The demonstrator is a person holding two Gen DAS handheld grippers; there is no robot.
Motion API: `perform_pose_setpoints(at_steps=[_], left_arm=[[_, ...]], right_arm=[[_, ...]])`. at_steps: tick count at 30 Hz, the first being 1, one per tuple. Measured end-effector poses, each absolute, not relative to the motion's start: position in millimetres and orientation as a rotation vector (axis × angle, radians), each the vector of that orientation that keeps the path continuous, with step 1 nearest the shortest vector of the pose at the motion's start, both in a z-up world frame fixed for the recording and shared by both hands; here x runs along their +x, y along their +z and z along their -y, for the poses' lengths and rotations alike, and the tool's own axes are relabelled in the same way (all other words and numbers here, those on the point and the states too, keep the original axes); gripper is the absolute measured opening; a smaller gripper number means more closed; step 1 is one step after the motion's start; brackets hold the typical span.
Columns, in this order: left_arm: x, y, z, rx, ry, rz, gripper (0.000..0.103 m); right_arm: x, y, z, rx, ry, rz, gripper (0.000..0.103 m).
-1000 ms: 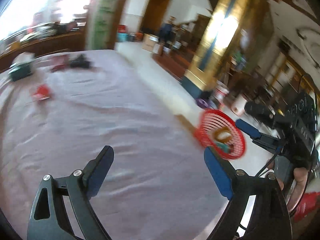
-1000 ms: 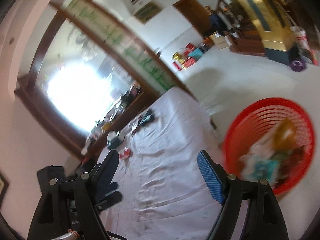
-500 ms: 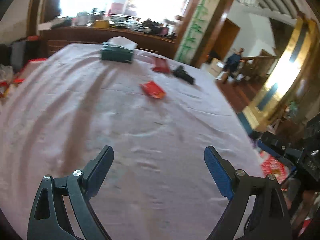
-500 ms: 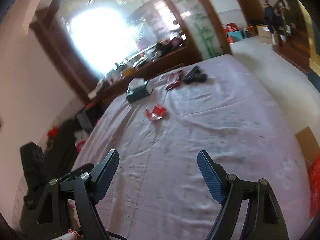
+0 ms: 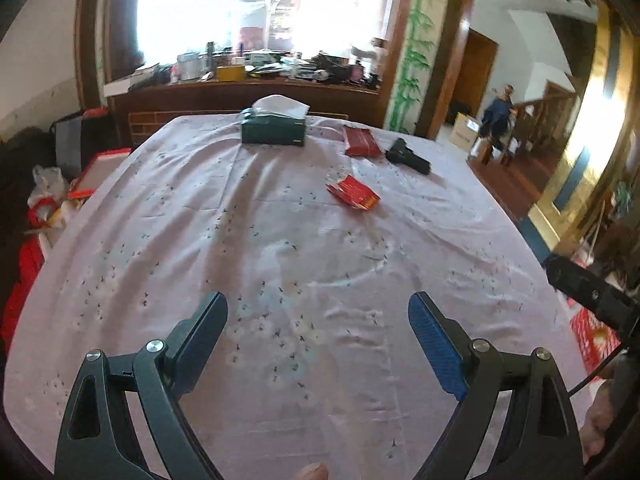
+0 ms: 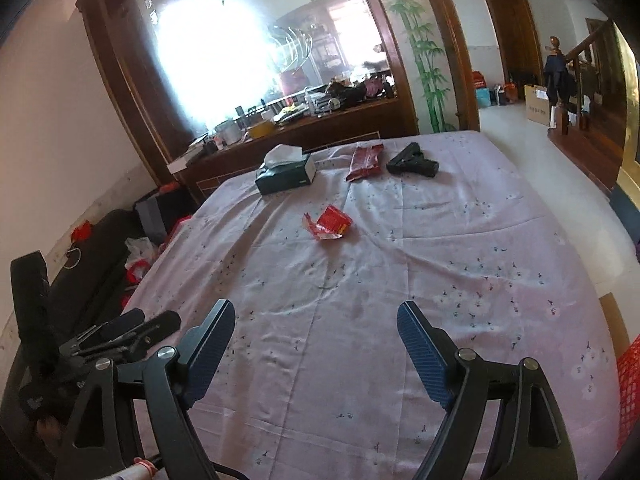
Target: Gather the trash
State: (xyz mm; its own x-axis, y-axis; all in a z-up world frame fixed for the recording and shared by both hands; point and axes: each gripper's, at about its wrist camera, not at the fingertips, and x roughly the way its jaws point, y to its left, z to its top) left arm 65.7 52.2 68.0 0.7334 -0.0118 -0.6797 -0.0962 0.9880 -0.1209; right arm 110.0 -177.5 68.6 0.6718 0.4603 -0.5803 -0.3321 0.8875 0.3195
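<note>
A crumpled red wrapper point(image 5: 354, 196) point(image 6: 330, 224) lies on the lilac tablecloth point(image 5: 280, 264), well ahead of both grippers. Farther back a dark red packet point(image 5: 360, 141) point(image 6: 365, 161) lies flat. My left gripper point(image 5: 316, 304) hangs open over the near cloth, with nothing between its fingers. My right gripper point(image 6: 315, 310) is open too; its jaws are opening a little more over bare cloth. The red mesh basket point(image 6: 628, 384) shows only at the right edge, below the table.
A green tissue box point(image 5: 274, 130) and a black toy pistol point(image 5: 408, 157) sit at the far end beside the packet. Behind stands a cluttered wooden sideboard point(image 6: 304, 120) under a mirror. Bags and red items lie on the floor left of the table. A person point(image 5: 498, 114) stands far off.
Both views have swung away from the red basket on the floor and now face down the table toward the wrappers. Both grippers stay open and empty.
</note>
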Motion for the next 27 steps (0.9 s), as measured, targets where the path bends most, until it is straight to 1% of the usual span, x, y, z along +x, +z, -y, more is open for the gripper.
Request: perform_pose_setpoints(at_steps=[6,13,17,27], left_arm=[[46.8,68.4,-1.5,-0.062,-0.057,-0.766,0.091],[32.7,65.0,62.9,0.029,-0.185,-0.798,0.091],[24.2,64.4,73.0,0.047,-0.185,-0.806,0.091],[15.8,59.0,66.8,0.068,-0.122,-0.814,0.091]], right_arm=[[69.1,61.9,219.1,0.196,0.307,-0.751,0.087],[39.5,58.1,271.3,0.23,0.224,-0.751,0.088],[32.2,54.4,286.0,0.241,0.217,-0.753,0.088],[31.0,49.1,297.3,0.232,0.22,-0.734,0.088]])
